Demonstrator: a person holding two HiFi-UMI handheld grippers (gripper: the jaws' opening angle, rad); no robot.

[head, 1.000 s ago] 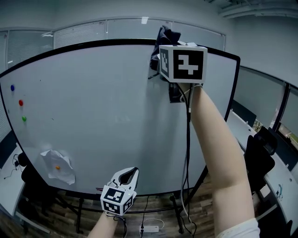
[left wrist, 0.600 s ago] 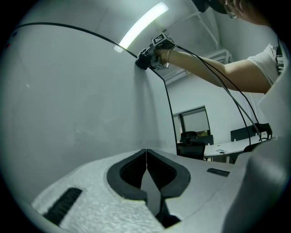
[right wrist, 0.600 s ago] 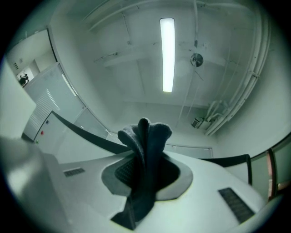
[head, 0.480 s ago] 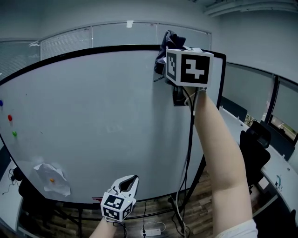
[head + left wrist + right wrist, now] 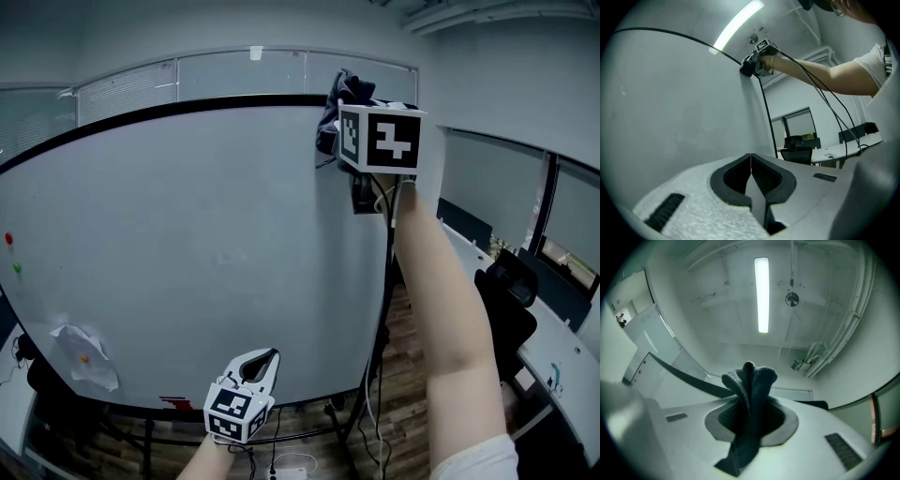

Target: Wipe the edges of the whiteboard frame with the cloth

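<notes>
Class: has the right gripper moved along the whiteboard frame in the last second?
Yes. The right gripper slid rightward along the top frame, toward its right corner.

Cloth (image 5: 337, 94) at whiteboard frame (image 5: 187, 101) top edge, in right tongs (image 5: 749, 401), left tongs (image 5: 268, 356) low before whiteboard (image 5: 187, 244)

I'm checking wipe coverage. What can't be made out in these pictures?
Cloth-frame contact: head view, the right gripper hides where the cloth meets the frame; right gripper view, the cloth itself blocks it.
Frame's top right corner: head view, behind that gripper and the arm.
Frame's left side: cut off by the head view's edge.
Dust on the frame: too small in every view.
</notes>
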